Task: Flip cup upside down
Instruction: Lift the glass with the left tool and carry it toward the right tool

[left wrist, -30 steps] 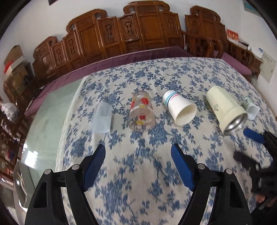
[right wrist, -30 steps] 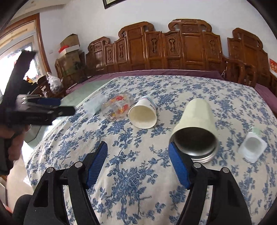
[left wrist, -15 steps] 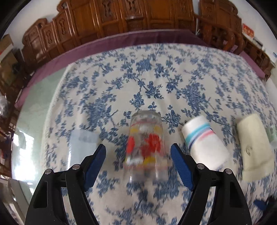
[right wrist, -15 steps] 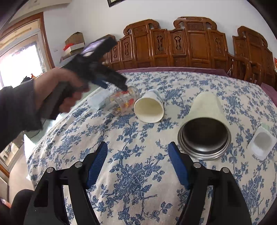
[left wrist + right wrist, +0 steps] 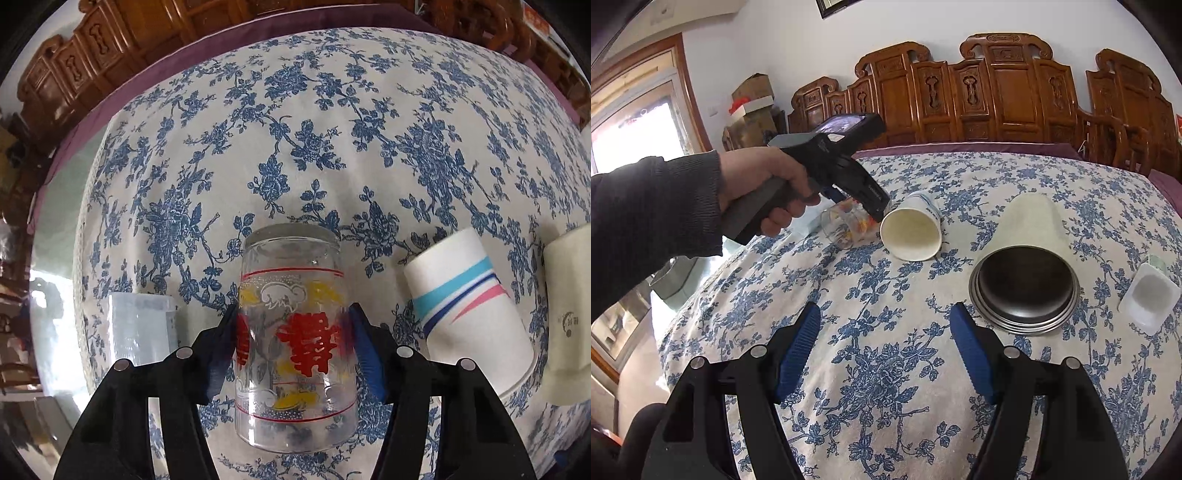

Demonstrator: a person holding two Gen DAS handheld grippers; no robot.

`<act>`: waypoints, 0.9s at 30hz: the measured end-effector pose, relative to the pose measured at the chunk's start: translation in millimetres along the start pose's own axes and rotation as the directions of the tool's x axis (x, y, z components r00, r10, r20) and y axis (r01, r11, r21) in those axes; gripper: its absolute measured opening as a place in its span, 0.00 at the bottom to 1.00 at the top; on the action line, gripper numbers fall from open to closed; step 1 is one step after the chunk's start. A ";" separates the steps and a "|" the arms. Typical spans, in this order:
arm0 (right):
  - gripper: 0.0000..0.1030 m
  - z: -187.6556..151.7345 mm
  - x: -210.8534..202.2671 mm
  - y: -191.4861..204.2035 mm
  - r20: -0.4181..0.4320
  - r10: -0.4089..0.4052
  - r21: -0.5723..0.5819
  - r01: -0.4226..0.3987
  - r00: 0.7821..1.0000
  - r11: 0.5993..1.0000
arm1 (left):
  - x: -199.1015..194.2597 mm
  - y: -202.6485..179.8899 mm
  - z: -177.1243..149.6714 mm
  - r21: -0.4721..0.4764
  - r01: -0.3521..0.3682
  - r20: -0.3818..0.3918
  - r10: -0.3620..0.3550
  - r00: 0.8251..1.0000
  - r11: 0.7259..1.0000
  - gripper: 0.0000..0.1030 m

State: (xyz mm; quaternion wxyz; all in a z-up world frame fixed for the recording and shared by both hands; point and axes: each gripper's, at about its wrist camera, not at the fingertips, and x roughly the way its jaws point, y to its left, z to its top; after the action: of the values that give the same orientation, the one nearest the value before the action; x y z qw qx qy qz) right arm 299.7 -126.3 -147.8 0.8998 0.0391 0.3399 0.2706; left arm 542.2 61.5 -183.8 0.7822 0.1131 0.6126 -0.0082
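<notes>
A clear glass cup (image 5: 293, 343) with red and yellow print lies on its side on the blue-flowered tablecloth (image 5: 332, 147), its mouth toward the camera. My left gripper (image 5: 293, 350) has its blue pads against both sides of the glass. In the right wrist view the same glass (image 5: 846, 229) lies under the left gripper (image 5: 860, 199), held by a hand. My right gripper (image 5: 884, 350) is open and empty above the cloth near the front.
A white paper cup (image 5: 469, 314) with coloured stripes lies on its side right of the glass. A cream steel-lined tumbler (image 5: 1027, 266) lies further right, then a small white plastic cup (image 5: 1148, 295). A clear plastic cup (image 5: 140, 328) lies left. Carved wooden chairs (image 5: 997, 92) stand behind.
My left gripper moved forward and down over the glass and its jaws closed in against the glass's sides. My right gripper stayed open and nearly still.
</notes>
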 end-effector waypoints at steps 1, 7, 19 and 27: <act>0.73 0.3 -1.0 -0.2 0.001 -0.002 0.000 0.002 1.000 1.000 | -1.1 -0.9 -1.6 0.008 -0.002 -0.001 0.002 1.000 1.000 0.54; 0.73 -0.3 -10.9 -3.2 0.018 -0.025 -0.006 0.025 1.000 1.000 | -27.6 -2.7 -29.2 0.016 -0.004 0.036 0.004 0.999 1.000 0.54; 0.73 -14.0 -60.2 -19.0 0.037 -0.140 0.013 0.140 0.989 0.990 | -107.3 -41.7 -125.5 0.064 0.123 0.133 -0.130 0.982 0.990 0.54; 0.73 -28.7 -103.8 -48.4 0.073 -0.241 0.045 0.239 0.968 0.970 | -122.4 -104.1 -199.2 0.073 0.267 0.183 -0.276 0.944 0.961 0.54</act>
State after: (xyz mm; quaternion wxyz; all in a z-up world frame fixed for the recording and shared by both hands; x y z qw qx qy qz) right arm 239.3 -224.0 -120.8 0.9377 0.0243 0.3114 0.1520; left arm 305.4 -18.0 -128.2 0.8259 0.0448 0.5440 -0.1412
